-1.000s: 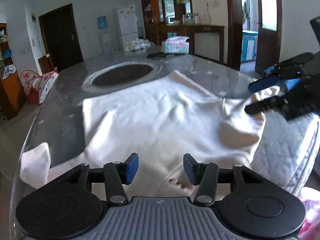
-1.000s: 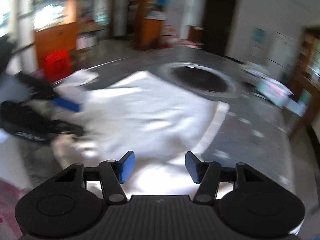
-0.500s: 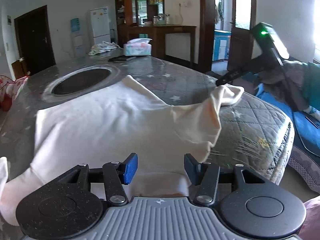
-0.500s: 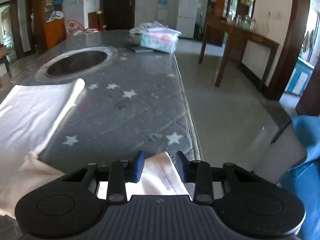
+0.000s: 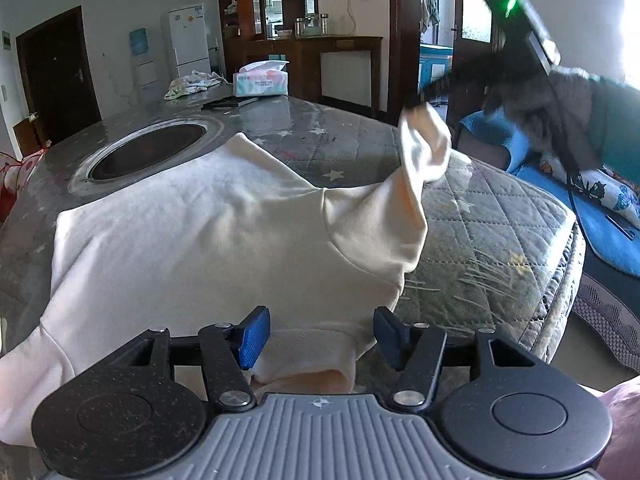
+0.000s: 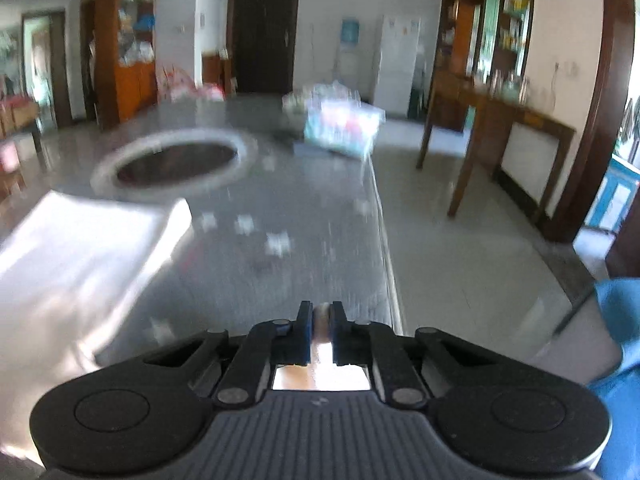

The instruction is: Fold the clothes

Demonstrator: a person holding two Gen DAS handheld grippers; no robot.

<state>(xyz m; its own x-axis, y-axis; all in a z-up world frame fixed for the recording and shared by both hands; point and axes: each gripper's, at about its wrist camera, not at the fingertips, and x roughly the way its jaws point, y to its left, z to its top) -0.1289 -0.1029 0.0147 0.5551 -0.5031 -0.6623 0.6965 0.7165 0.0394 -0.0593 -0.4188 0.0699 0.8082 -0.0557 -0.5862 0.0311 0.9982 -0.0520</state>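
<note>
Tabletop [image 5: 480, 216], w/ a grey quilted star-print cover, fills most of both views. A round dark inset [image 5: 148, 152] w/ pale rim sits in it, toward the far end.

Cream sweatshirt [image 5: 200, 248] lies flat on the tabletop just this side of the inset; its far edge nearly reaches the rim. Body spread out, collar toward the near edge. One sleeve [image 5: 420, 160], on the sweatshirt's right side, is lifted off the tabletop and hangs from its cuff; the cloth runs up in a slack fold from the shoulder. Opposite sleeve trails off the near left corner.

Tissue box [image 5: 261, 78] stands beyond the inset, well apart from the sweatshirt; a flat dark item lies just in front of it, too small to identify. A crumpled cloth bundle [image 5: 192, 82] lies left of the box.

Right gripper [image 6: 319, 332]: jaws have just been closing, now clamped on the sleeve cuff; a sliver of cream cloth shows between the pads. Right wrist view is blurred. In the left view it shows above the sweatshirt's right side, cuff pinched at its tip.

Left gripper [image 5: 320, 338]: jaws have just been opening further, apart, gripping nothing. It hovers over the sweatshirt's collar, w/ the collar band seen between the pads, not pressed.
</note>
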